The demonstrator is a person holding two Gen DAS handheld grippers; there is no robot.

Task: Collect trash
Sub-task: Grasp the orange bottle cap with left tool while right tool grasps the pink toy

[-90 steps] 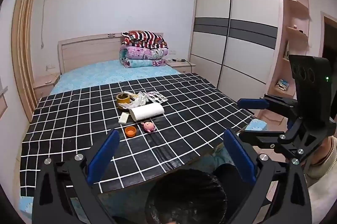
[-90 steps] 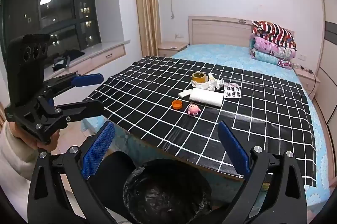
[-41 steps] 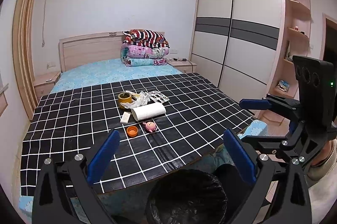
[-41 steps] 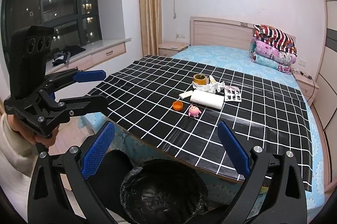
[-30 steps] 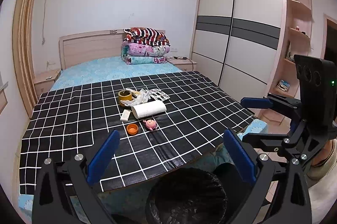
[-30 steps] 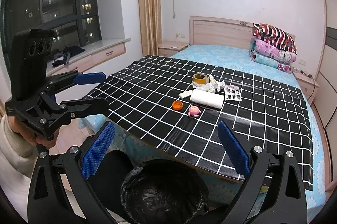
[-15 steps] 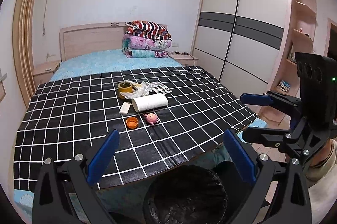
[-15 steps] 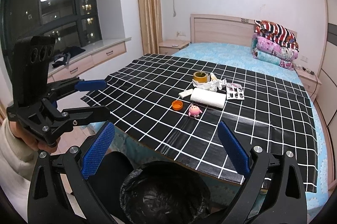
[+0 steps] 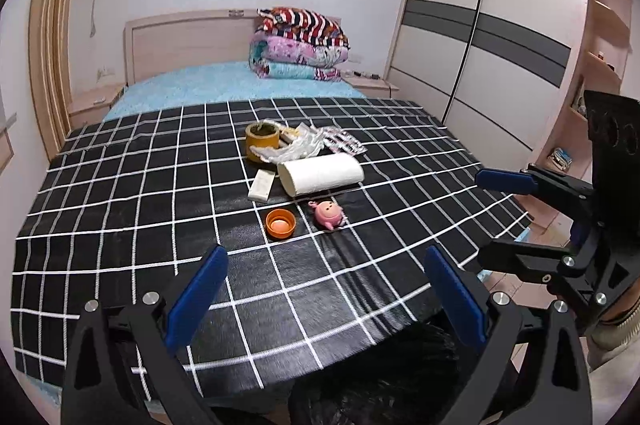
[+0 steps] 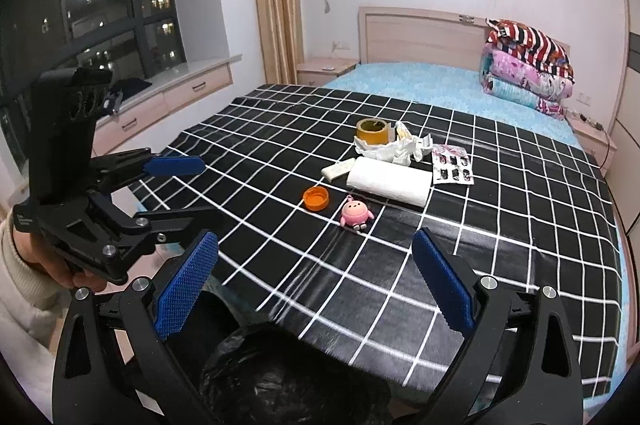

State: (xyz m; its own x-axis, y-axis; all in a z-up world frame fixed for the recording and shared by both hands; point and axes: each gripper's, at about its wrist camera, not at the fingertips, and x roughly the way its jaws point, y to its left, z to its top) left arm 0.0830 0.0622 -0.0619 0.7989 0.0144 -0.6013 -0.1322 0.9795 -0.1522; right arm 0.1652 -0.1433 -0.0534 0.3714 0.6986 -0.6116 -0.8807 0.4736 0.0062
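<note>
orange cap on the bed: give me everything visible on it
The orange cap is a small round piece, plastic by the look, lying open side up with a paler inside. It rests flat on the black checked sheet, apart from the pink toy beside it and nearer the bed's foot than the paper roll. Nothing grips or touches it besides the sheet.

You have a bed (image 9: 188, 87) under a black checked sheet (image 9: 120, 209). On the sheet, a white paper roll (image 9: 320, 174) lies on its side mid-cluster. At its 11 o'clock stands a yellow tape roll (image 9: 262, 140); crumpled plastic wrapping (image 9: 298, 147) at 12; a blister-pack sheet (image 9: 344, 141) at 1; a small white packet (image 9: 262, 185) at 9; an orange cap (image 9: 280, 223) at 7; a pink toy (image 9: 329, 214) at 6. Folded quilts (image 9: 298, 47) sit at the headboard.
</note>
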